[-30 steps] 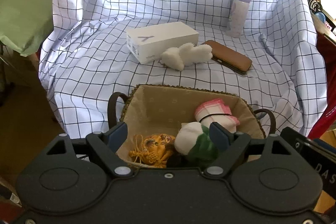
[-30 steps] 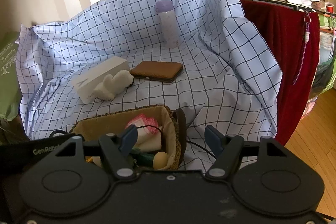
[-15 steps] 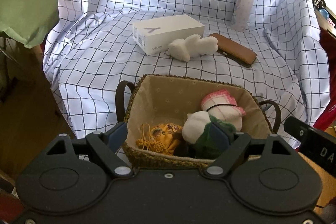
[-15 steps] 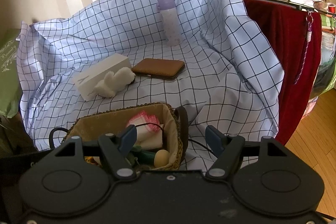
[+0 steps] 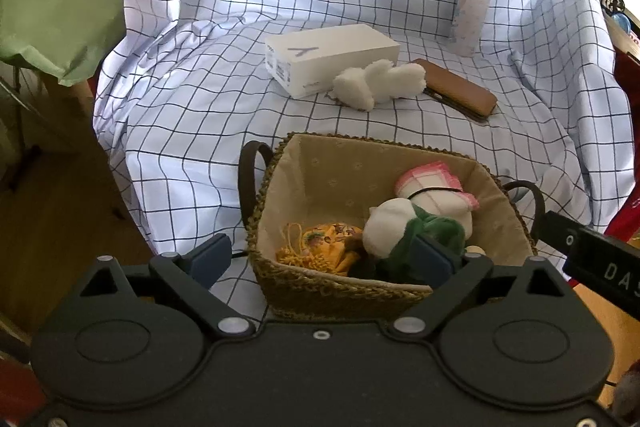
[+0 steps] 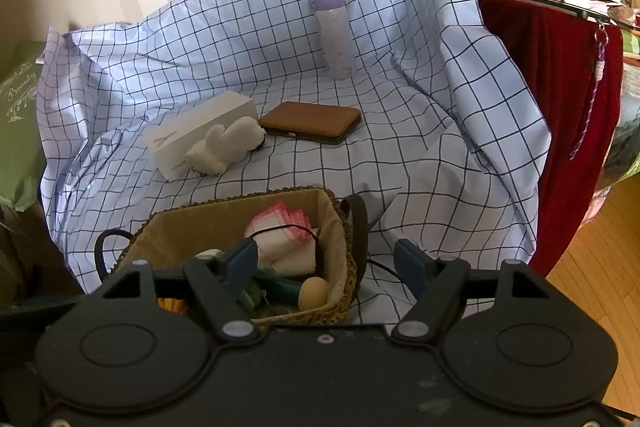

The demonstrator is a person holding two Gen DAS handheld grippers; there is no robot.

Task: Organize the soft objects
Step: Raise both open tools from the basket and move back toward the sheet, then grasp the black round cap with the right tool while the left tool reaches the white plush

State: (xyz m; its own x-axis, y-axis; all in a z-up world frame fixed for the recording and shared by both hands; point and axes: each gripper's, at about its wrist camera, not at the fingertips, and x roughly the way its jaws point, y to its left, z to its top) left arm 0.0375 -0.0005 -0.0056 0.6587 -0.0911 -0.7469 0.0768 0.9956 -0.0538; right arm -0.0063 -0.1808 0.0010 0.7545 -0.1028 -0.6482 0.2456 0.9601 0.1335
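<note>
The left gripper point(image 5: 320, 257) hovers at the near rim of the woven basket point(image 5: 340, 285); its jaws have just been opening and now stand spread wide, pinching nothing; its left finger hangs outside the basket's left wall over the checked cloth point(image 5: 192, 115), its right finger sits in front of the green-and-white plush toy point(image 5: 404, 227), and I cannot tell whether it touches the toy. That toy lies in the basket's near right part; just to its left is a yellow drawstring pouch point(image 5: 320, 247); behind it, toward the right wall, a pink-and-white folded cloth bundle point(image 5: 436, 187) bound with a dark band.

The right gripper point(image 6: 326, 263) is also spread, its jaws having just been opening, and nothing is between them but the basket's right corner; its left finger is over the basket's contents, its right finger outside over the cloth. In this view a small tan egg-shaped thing point(image 6: 313, 293) lies in the basket's near right corner.

One soft object is outside the basket: a white fluffy plush point(image 5: 378, 83) lying on the cloth well beyond both grippers, touching the white box point(image 5: 328, 61) and just beside the brown case point(image 5: 460, 91); a lavender-capped bottle point(image 5: 470, 11) stands upright further back.
</note>
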